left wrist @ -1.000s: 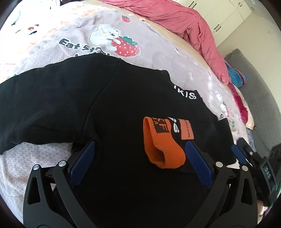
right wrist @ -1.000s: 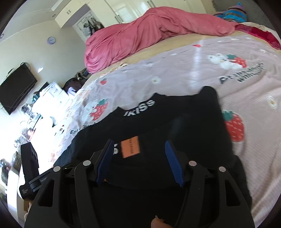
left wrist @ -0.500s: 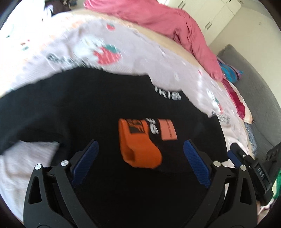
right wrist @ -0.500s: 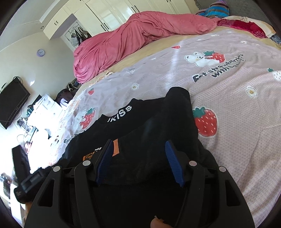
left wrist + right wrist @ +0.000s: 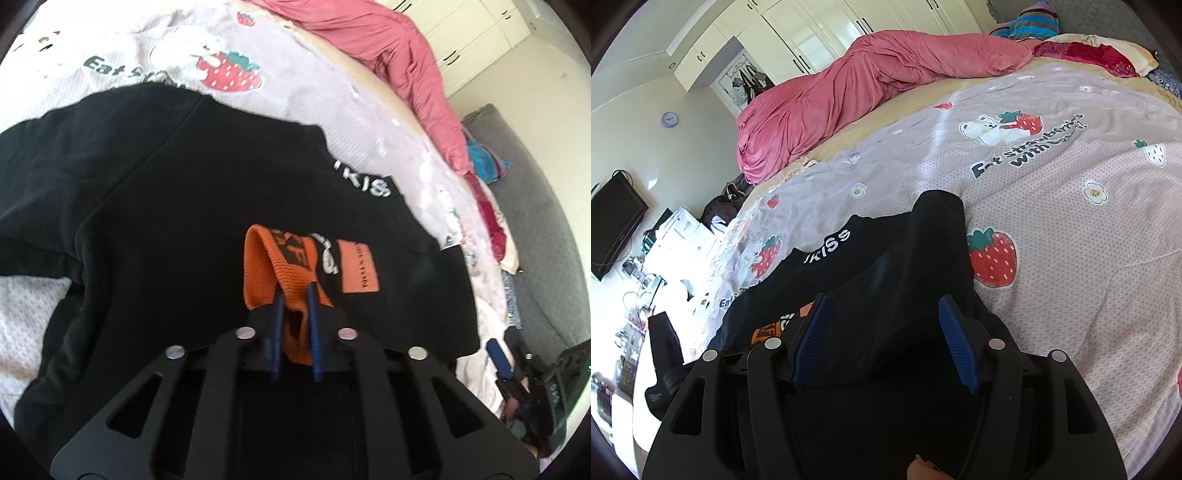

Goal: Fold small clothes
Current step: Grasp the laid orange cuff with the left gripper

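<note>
On the bed: black top spread flat, sleeve folded across its chest.
Left gripper: jaws have just closed, pinching the orange cuff.
Right gripper: jaws apart over dark cloth, apparently not pressing it.
Far side: pink duvet.

A black sweatshirt lies spread on the bed's strawberry-print cover — white lettering at the collar, an orange patch on the chest, one orange ribbed cuff folded across its middle.
</note>
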Demonstrator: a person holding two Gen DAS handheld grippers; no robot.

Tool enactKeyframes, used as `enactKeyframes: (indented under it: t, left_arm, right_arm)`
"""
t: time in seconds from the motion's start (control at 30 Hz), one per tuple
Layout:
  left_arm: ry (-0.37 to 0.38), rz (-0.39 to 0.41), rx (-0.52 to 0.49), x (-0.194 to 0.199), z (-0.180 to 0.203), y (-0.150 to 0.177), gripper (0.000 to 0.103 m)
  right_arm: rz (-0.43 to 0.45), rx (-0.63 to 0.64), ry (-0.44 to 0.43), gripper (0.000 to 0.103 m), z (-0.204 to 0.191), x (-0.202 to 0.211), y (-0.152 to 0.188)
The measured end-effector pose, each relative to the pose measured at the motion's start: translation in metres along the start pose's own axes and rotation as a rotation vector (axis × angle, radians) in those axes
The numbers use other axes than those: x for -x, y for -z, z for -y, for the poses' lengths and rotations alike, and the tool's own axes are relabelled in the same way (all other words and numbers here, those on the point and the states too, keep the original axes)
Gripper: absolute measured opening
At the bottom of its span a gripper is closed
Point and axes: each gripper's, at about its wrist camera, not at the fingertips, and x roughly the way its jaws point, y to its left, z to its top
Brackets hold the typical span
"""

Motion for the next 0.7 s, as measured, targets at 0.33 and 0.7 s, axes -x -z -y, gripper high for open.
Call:
enactKeyframes:
  t: [0.33, 0.7]
  left_arm:
    - [0.046, 0.139, -0.054, 0.054, 0.014, -0.014, 0.000]
    - [0.010, 0.134, -0.054, 0.057, 0.005, -0.018, 0.000]
  right_arm:
    - [-0.008, 0.011, -0.008, 0.060, -0.004, -0.001, -0.002]
    - [-0.030, 0.028, 0.043, 0.060, -0.004, -0.009, 0.002]
